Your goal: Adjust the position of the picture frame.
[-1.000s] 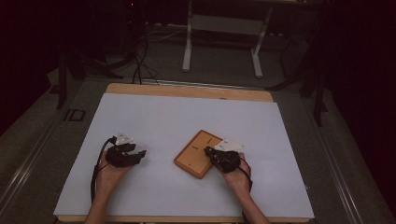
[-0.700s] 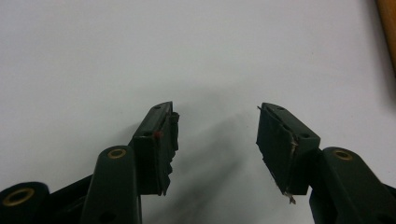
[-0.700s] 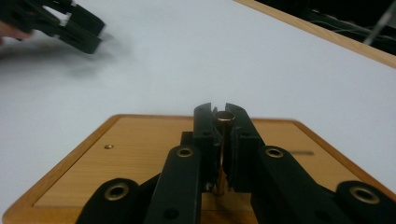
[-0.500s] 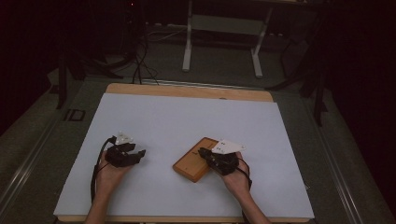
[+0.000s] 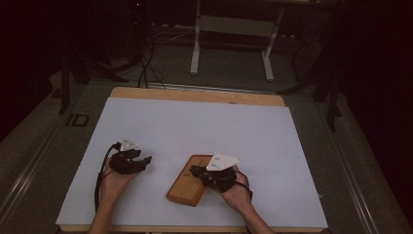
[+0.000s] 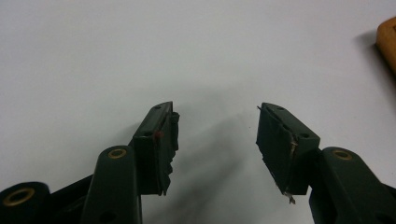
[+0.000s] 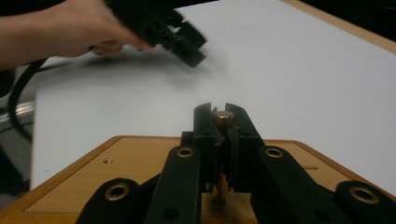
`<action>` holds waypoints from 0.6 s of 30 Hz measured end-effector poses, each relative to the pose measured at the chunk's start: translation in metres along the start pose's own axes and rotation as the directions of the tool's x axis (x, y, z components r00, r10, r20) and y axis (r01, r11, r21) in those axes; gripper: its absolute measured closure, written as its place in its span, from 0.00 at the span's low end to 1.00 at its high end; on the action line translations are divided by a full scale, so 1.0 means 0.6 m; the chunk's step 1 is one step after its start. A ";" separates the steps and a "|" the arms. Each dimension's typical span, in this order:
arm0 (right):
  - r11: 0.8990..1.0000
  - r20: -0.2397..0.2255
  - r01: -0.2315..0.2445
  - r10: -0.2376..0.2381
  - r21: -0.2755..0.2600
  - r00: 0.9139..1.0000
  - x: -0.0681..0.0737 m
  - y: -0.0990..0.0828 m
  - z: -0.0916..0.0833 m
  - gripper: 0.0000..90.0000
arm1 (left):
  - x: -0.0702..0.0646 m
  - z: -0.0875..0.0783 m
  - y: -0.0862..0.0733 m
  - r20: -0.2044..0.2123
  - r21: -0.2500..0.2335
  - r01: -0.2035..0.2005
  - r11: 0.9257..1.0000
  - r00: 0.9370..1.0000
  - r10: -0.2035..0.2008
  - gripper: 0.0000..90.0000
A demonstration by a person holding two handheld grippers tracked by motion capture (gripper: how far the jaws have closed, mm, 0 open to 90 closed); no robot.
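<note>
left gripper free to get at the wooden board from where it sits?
Probably yes. The left gripper has its jaws open with nothing between them, and only bare white tabletop lies between it and the wooden board. The right gripper already clamps the board's brass peg.

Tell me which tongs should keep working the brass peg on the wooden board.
Right. The right tongs are already closed around the brass peg above the wooden board. The left tongs are open over bare table, off to the board's side.
</note>
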State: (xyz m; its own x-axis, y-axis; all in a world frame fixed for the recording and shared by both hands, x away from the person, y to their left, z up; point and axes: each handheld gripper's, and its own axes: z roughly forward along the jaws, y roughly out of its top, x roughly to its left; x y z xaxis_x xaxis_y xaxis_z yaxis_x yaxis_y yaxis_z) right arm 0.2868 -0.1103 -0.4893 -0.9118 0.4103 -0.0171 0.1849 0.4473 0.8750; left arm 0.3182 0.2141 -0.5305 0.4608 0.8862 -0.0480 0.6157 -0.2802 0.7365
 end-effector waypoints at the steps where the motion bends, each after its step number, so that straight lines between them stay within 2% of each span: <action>1: 1.000 -0.010 0.013 -0.013 0.009 1.000 0.002 0.000 0.002 0.94 | 0.000 0.000 0.000 0.000 0.000 0.001 1.000 1.000 -0.001 0.52; 3: 1.000 -0.024 0.020 -0.019 0.017 1.000 0.002 -0.001 0.002 0.94 | 0.000 0.000 0.000 0.001 -0.001 0.001 1.000 1.000 -0.001 0.52; 6: 0.999 -0.019 0.024 -0.023 0.023 1.000 0.000 -0.002 0.000 0.94 | 0.000 0.000 0.000 0.001 0.002 0.001 1.000 1.000 -0.001 0.52; 7: 0.999 0.002 0.033 -0.034 0.038 0.999 -0.004 -0.007 -0.003 0.93 | 0.000 0.001 0.000 0.001 0.006 0.003 1.000 1.000 -0.003 0.52; 12: 0.997 0.041 0.025 -0.028 0.070 0.999 -0.016 -0.019 -0.008 0.93 | -0.001 0.003 0.000 0.002 0.009 0.001 1.000 1.000 -0.001 0.52; 17: 0.994 0.113 -0.022 0.010 0.106 0.994 -0.046 -0.043 -0.012 0.93 | 0.000 0.003 0.000 0.001 0.010 0.008 1.000 1.000 -0.008 0.52; 18: 0.994 0.113 -0.022 0.010 0.106 0.994 -0.046 -0.043 -0.012 0.93 | 0.000 0.003 0.000 0.001 0.010 0.008 1.000 1.000 -0.008 0.52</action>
State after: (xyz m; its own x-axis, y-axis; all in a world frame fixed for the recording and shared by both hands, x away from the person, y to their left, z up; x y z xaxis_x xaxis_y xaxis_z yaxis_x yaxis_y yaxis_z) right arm 0.3043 -0.1389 -0.5078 -0.8625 0.5021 -0.0628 0.2431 0.5200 0.8189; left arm 0.3193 0.2138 -0.5318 0.4563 0.8881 -0.0548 0.6260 -0.2766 0.7291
